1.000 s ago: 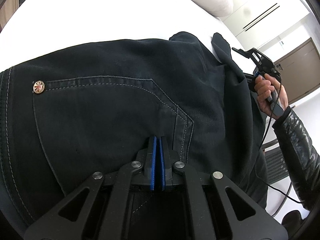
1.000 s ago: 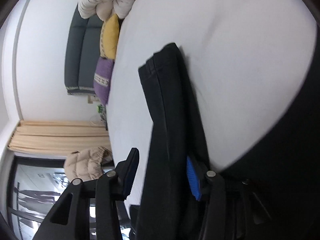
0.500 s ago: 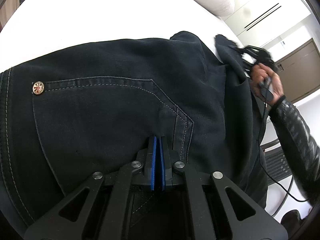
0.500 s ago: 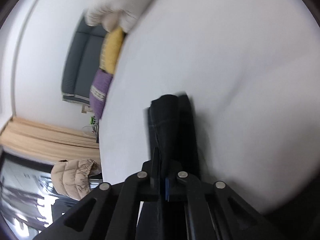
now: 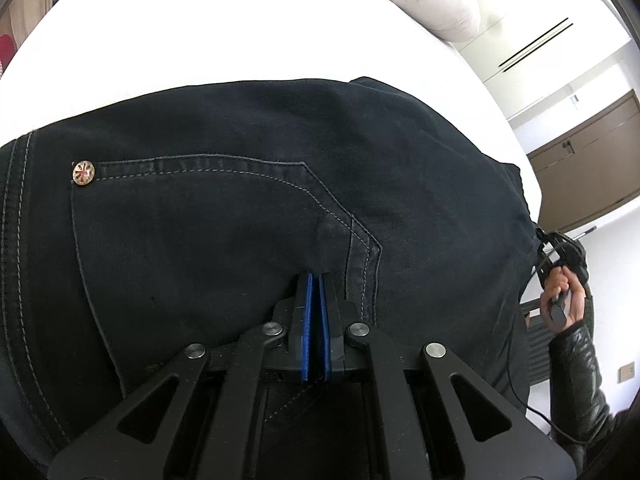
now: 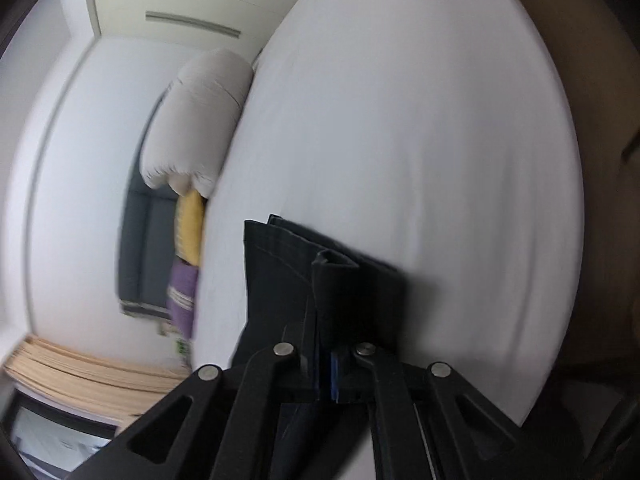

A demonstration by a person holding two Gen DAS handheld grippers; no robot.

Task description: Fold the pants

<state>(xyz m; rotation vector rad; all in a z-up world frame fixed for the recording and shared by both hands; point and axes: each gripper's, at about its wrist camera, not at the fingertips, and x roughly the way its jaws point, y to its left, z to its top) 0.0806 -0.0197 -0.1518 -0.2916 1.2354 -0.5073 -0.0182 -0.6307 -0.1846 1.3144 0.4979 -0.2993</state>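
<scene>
White bed under dark pants; left gripper fingers pinched together at the pocket seam. Right gripper fingers clamp the hems: carry them flat to the waistband, edges aligned.

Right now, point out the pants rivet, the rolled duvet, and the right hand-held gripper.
pants rivet [image 5: 83, 173]: left wrist view, its metal face.
rolled duvet [image 6: 196, 120]: right wrist view, its side.
right hand-held gripper [image 6: 325, 364]: right wrist view, between fingertips.

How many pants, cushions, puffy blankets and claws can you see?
Pants: 1
Cushions: 2, one yellow cushion and one purple cushion
Puffy blanket: 1
Claws: 2, left claw and right claw
Total: 6
</scene>
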